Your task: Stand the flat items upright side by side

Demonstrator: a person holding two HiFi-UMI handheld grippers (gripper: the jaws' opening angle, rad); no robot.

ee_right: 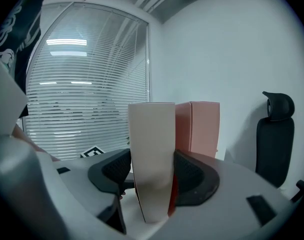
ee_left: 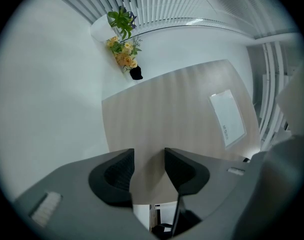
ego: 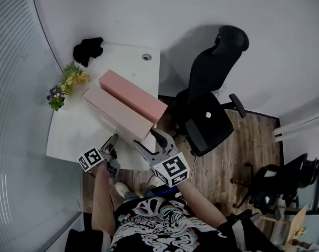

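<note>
The beige box (ee_right: 150, 134) stands upright on the worktop (ego: 70, 135), its near end gripped between the fingers of my right gripper (ee_right: 152, 170). The pink box (ee_right: 204, 126) stands just beyond them. My left gripper (ee_left: 149, 166) is open and empty. The standing seems done; next I should release without tipping it.

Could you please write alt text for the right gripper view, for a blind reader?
The fingers of the right gripper clamp a cream box standing upright, with a pink box upright close beside it. At left are window blinds; at right, a black office chair.
</note>
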